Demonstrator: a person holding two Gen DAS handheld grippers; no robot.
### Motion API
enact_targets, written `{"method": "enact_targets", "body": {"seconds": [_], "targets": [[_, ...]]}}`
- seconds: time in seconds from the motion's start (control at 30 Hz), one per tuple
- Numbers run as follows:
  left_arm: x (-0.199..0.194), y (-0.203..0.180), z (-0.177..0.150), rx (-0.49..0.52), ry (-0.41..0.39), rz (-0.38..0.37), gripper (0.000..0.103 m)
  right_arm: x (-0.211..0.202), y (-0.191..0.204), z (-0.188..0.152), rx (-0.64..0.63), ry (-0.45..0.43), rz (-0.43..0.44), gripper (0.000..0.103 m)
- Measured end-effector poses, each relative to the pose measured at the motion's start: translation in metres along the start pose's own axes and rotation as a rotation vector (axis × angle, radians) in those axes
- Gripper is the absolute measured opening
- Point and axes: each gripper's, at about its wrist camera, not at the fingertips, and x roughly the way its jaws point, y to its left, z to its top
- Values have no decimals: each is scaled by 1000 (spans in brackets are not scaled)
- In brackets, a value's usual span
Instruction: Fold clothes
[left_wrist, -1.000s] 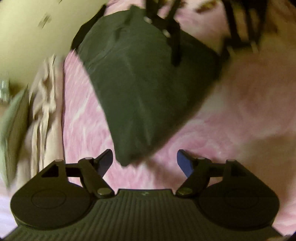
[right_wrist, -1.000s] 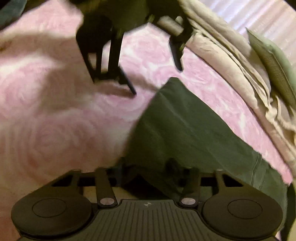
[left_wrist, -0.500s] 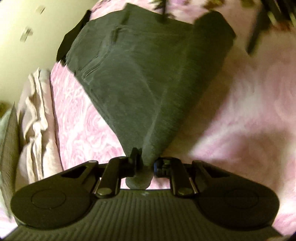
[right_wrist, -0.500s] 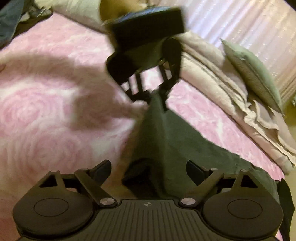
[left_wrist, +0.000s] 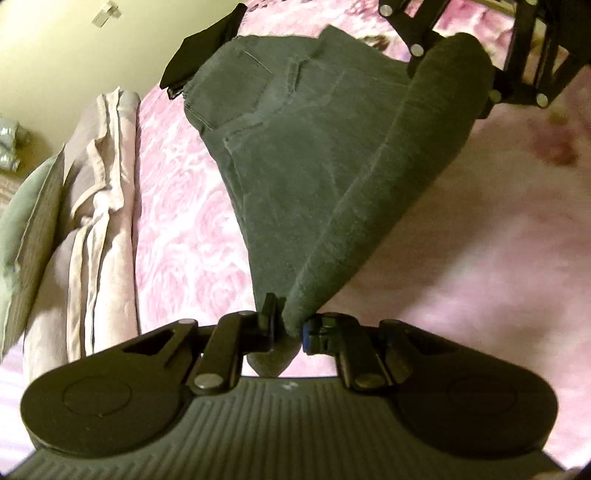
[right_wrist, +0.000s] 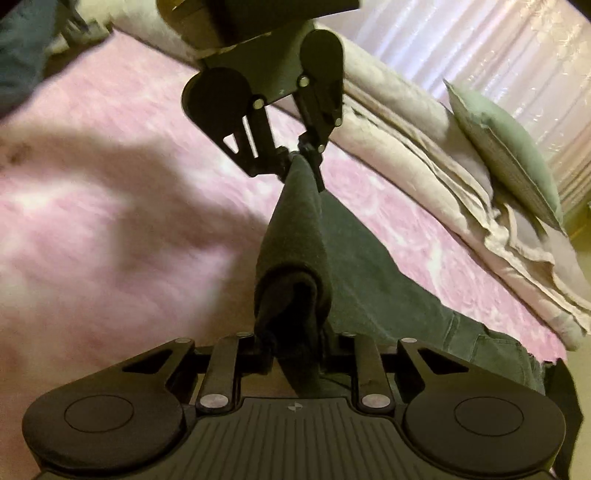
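Bed (left_wrist: 192, 221) covered by a fuzzy pink rose-patterned blanket (right_wrist: 110, 229), soft pile, blurred toward the near side. Along its far edge lay a rumpled beige quilt (left_wrist: 99, 192) in loose folds, with a flat sage pillow (right_wrist: 506, 147) leaning past it, near pale striped curtains (right_wrist: 480, 55).

Dark grey jeans (left_wrist: 303, 158), coarse denim with pocket seams showing, lay waist-down on the blanket, one folded edge lifted into a taut ridge between both tools. A black cloth (left_wrist: 199, 62) sat just beyond the waistband.

Left gripper (left_wrist: 288, 326): fingers clamped on one end of the fold. Right gripper (right_wrist: 295, 343): fingers closed on the bunched, rolled other end, which hid the tips.
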Motion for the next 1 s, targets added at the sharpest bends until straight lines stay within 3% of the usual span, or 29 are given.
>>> {"method": "enact_targets", "body": {"seconds": [0.2, 0.3, 0.5, 0.6, 0.73, 0.9, 1.0], "targets": [[-90, -40, -20, -93, 124, -144, 10, -59, 20, 20, 145, -49, 286, 21], [-116, -30, -13, -139, 149, -175, 10, -82, 10, 27, 223, -83, 378, 21], [-122, 60, 45, -180, 121, -157, 11, -107, -98, 20, 454, -150, 337, 17], [-102, 108, 89, -136, 117, -173, 11, -106, -163, 3, 575, -172, 319, 16], [-48, 171, 153, -105, 125, -205, 11, -88, -247, -34, 742, -189, 312, 15], [60, 223, 225, -72, 129, -292, 11, -45, -338, -106, 1003, -163, 349, 15], [130, 238, 256, -63, 145, -356, 11, -26, -370, -147, 1130, -130, 356, 15]]}}
